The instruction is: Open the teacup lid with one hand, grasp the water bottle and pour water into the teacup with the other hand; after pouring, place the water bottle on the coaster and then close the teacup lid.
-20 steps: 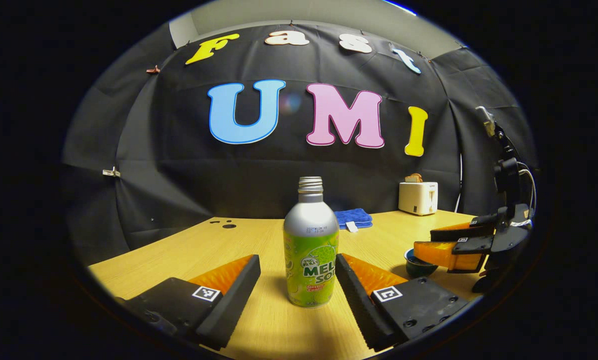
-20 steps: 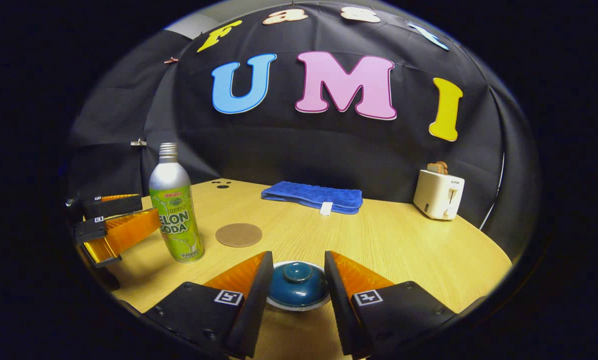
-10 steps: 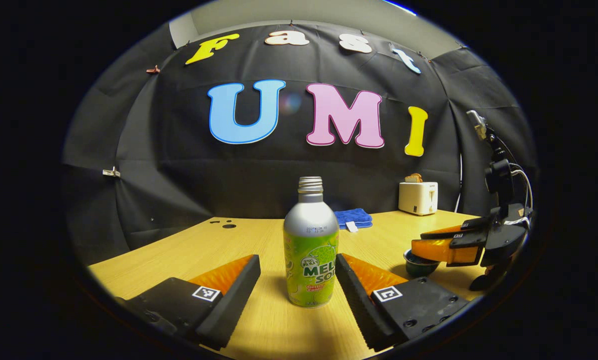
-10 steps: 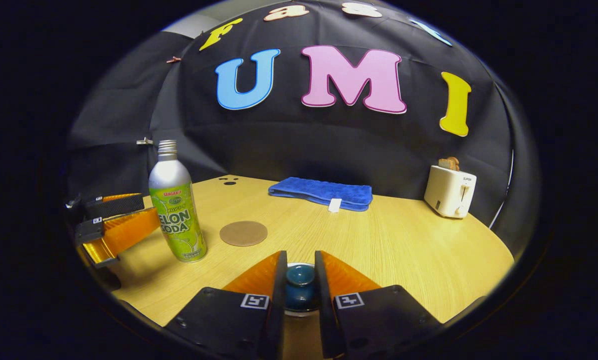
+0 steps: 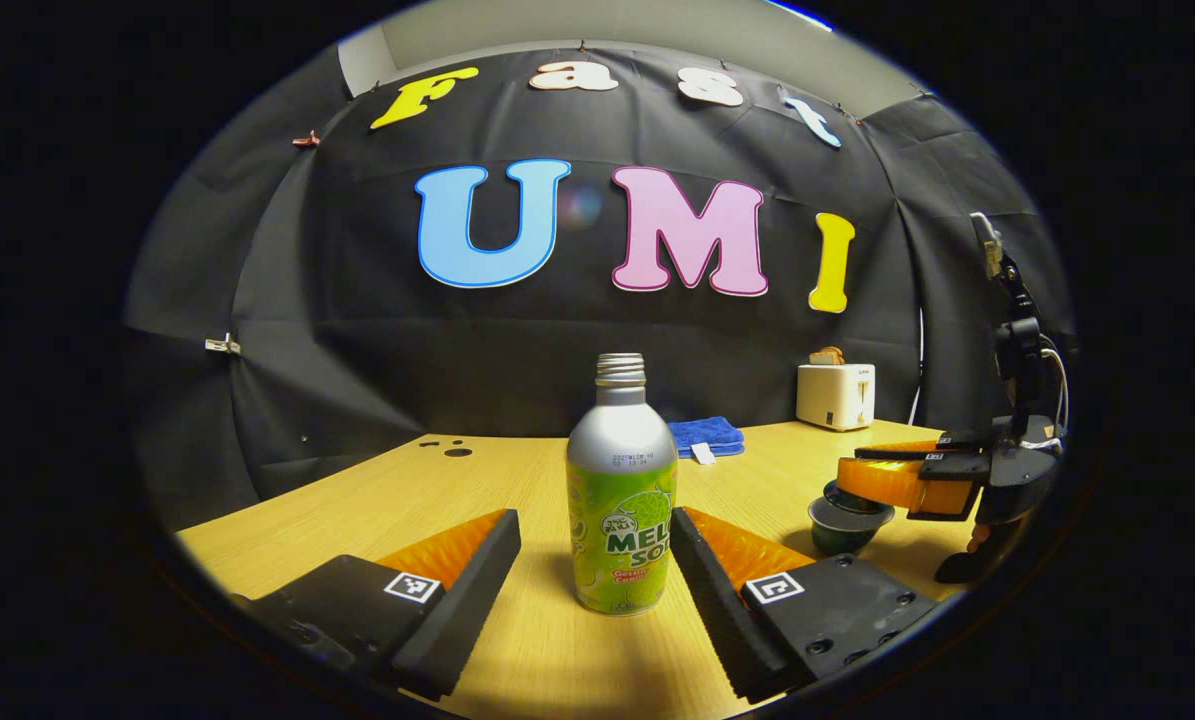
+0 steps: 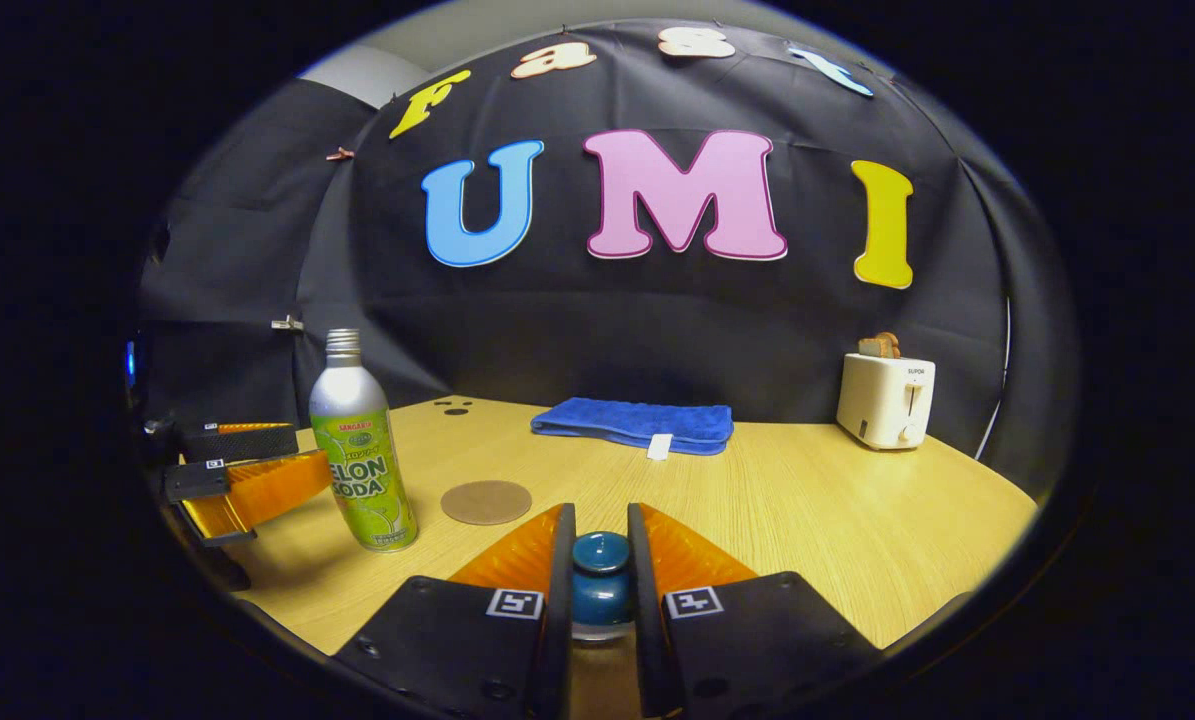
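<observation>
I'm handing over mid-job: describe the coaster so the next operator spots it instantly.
Start at the wooden table. Find the tall green-and-silver water bottle on its left side; the coaster lies just right of it, nearer than the folded blue towel. It is the only flat, round, brown disc there.

Silver aluminium water bottle with green melon-soda label (image 5: 621, 500) stands upright on the wooden table, uncapped, threaded neck bare. Round flat brown coaster (image 6: 486, 501) lies on the table just beside the bottle, apart from it, nothing on it. Dark teal ceramic teacup (image 5: 845, 525) sits on the table. Its teal domed lid with round knob (image 6: 600, 580) is lifted just above the cup rim.
</observation>
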The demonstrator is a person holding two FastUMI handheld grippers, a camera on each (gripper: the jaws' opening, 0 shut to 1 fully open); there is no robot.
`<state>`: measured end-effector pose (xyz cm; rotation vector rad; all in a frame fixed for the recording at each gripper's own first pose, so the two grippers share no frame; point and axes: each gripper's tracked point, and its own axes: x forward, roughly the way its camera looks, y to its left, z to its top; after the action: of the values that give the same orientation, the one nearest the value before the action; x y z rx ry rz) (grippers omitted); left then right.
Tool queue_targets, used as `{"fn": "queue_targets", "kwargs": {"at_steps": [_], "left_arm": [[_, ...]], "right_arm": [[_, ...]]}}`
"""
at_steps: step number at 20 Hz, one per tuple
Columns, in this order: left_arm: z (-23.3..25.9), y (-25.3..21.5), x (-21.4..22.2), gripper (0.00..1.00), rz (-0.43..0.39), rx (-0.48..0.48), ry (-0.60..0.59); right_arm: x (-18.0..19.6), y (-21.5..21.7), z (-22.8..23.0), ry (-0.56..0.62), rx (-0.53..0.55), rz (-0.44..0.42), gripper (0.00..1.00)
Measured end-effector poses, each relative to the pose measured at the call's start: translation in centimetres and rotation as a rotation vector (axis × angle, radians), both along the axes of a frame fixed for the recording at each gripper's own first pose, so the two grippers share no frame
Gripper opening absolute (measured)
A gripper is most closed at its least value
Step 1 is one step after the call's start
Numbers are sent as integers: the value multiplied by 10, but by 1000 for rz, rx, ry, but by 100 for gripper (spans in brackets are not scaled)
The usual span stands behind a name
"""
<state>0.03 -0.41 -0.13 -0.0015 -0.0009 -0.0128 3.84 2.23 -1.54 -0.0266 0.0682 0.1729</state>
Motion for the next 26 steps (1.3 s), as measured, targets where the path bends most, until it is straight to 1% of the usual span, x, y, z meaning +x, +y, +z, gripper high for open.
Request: {"fn": "queue_targets", "kwargs": {"at_steps": [3, 5, 11, 19, 20, 21, 23, 26], "left_arm": [[0, -4, 1, 95, -16, 0, 0], [0, -9, 2, 95, -43, 0, -2], [1, -10, 26, 95, -23, -1, 2], [1, -20, 64, 95, -50, -1, 1], [2, -20, 67, 89, -52, 0, 2], [2, -20, 70, 86, -48, -1, 4], [0, -18, 69, 83, -41, -1, 5], [2, -26, 67, 81, -65, 9, 5]], "right_arm": [[-4, -8, 7, -39, 38, -22, 30], [-9, -20, 11, -66, 29, -51, 30], [-19, -51, 12, -69, 32, -102, 30], [-27, -92, 13, -68, 25, -179, 29], [-27, -93, 13, -68, 26, -179, 30], [-28, -95, 13, -68, 26, -180, 30], [-30, -93, 13, -66, 25, -172, 30], [-31, -86, 12, -62, 28, -137, 30]]}}
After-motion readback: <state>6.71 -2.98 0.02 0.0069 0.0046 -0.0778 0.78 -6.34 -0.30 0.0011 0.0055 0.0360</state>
